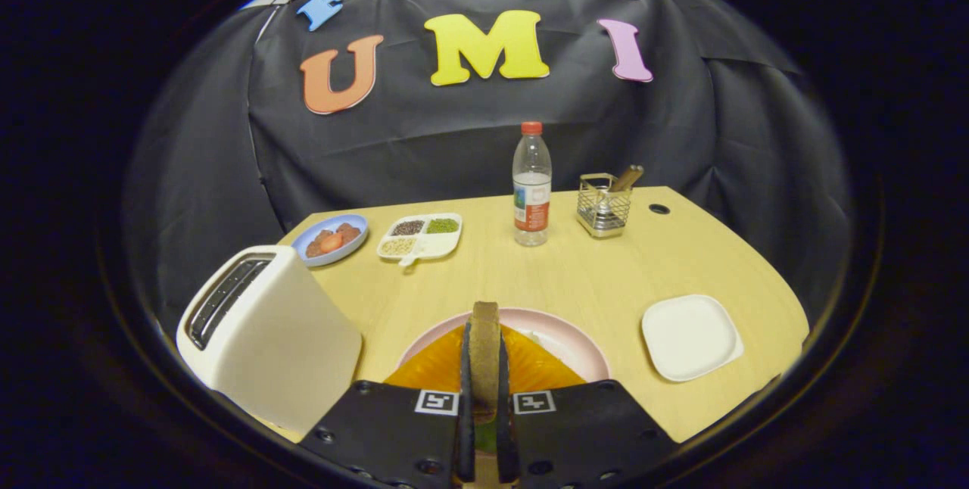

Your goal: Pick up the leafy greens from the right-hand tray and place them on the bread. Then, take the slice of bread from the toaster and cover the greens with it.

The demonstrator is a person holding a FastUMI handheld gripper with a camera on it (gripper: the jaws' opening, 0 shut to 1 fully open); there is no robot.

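Note:
My gripper [484,331] is shut on a slice of bread [484,360], held upright and edge-on between both fingers. Right beneath it lies a pink plate [568,334] carrying a flat orange-yellow piece [431,368] that spreads out on either side of the fingers. A small patch of green [485,440] shows low down between the fingers, under the held slice. The cream toaster [265,337] stands just left of the plate, its slots [227,296] dark. The white square tray [690,337] lies to the right of the plate with nothing on it.
At the back of the wooden table [575,277] are a blue plate of food [331,239], a white divided dish of beans [420,238], a water bottle [531,186] and a wire basket [604,205]. A cable hole [658,209] sits back right.

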